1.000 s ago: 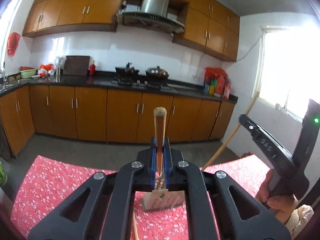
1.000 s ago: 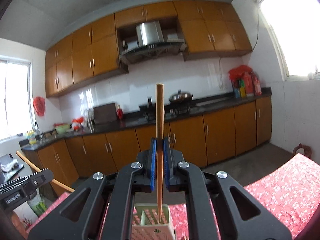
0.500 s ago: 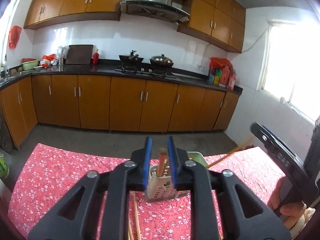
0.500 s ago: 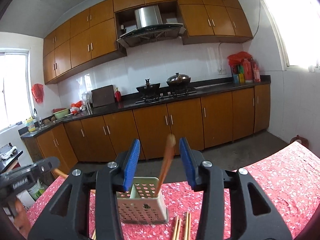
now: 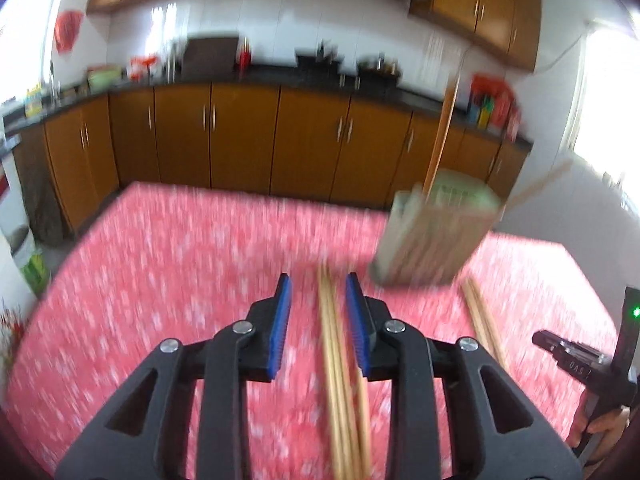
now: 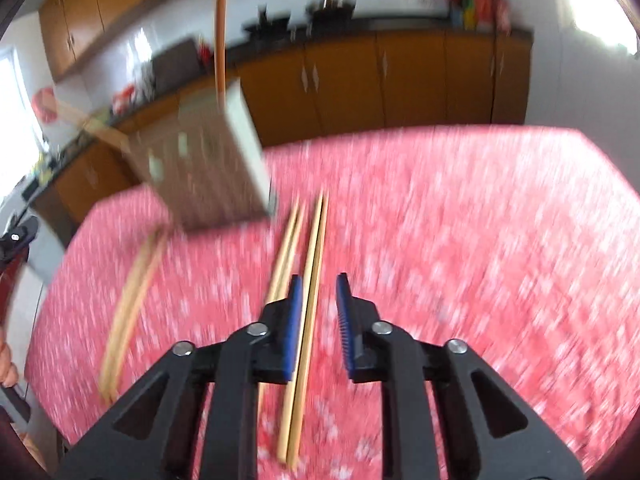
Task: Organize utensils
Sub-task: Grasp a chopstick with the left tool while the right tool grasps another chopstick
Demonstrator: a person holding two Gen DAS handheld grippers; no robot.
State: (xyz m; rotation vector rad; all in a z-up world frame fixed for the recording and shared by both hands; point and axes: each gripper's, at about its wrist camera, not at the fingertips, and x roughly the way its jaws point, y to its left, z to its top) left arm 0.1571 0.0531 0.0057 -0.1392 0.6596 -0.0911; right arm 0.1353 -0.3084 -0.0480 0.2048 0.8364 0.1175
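A perforated pale utensil holder (image 5: 436, 236) stands on the red floral tablecloth (image 5: 180, 280), with chopsticks (image 5: 440, 140) standing in it. It also shows in the right wrist view (image 6: 204, 168), blurred. My left gripper (image 5: 318, 300) is open and empty above a bundle of loose chopsticks (image 5: 340, 380) lying on the cloth. My right gripper (image 6: 318, 300) is open and empty above another set of chopsticks (image 6: 308, 280). More chopsticks (image 6: 128, 308) lie to its left.
Another pair of chopsticks (image 5: 482, 320) lies right of the left gripper. The other gripper's body (image 5: 580, 360) shows at the right edge. Wooden kitchen cabinets (image 5: 240, 140) and a dark counter stand behind the table. Both views are motion-blurred.
Both grippers opened and let their chopsticks go into the holder. Both then tilted down and pulled back toward the loose chopsticks on the cloth.
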